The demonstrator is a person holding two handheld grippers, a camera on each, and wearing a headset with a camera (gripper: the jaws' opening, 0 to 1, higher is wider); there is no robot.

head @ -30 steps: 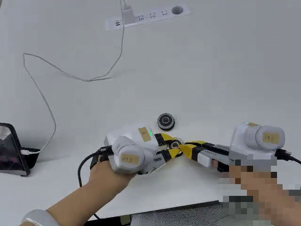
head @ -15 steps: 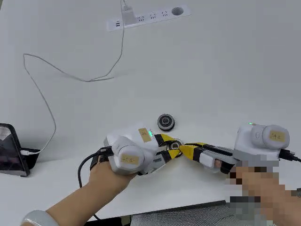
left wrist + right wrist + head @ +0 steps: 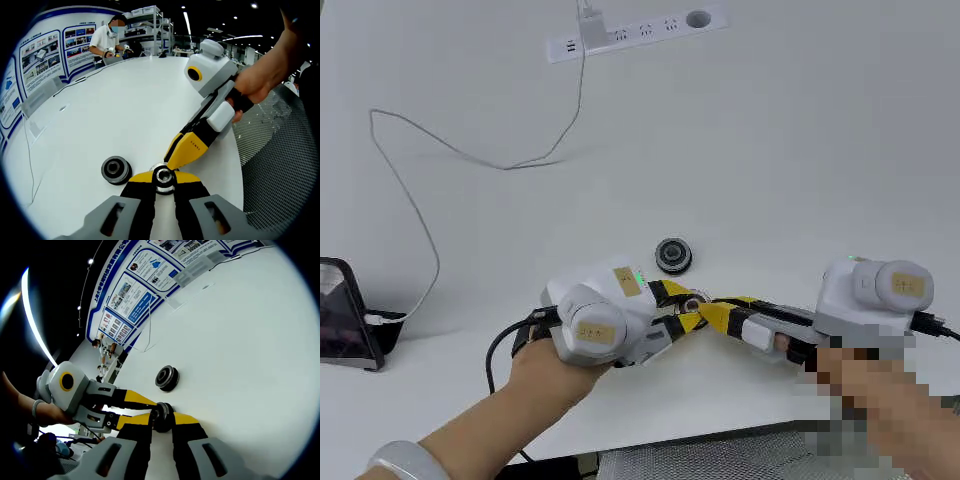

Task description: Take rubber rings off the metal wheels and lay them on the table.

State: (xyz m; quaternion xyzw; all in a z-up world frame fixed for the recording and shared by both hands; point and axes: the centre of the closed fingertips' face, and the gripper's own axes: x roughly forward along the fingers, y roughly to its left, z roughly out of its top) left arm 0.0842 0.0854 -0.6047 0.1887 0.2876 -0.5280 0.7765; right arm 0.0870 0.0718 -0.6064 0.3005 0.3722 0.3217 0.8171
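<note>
Spanning white table (image 3: pixel 790 160), left gripper (image 3: pixel 686 308) at 7 o'clock, jaws clamped on a metal wheel (image 3: pixel 694 304), right gripper (image 3: pixel 709 311) at 4 o'clock, jaws closed on that same wheel from the opposite side, second wheel (image 3: pixel 673 255) lying flat on the table near, at 11 o'clock of it.

Tight spot up front: my left tongs (image 3: pixel 682 310) and right tongs (image 3: pixel 712 312) meet nose to nose, both pinched on one wheel (image 3: pixel 696 303). A second wheel (image 3: pixel 673 255) sits just behind them. Cable (image 3: pixel 504 168) and phone (image 3: pixel 340 318) crowd the left; the surface (image 3: pixel 820 150) to the right and beyond is wide open.
</note>
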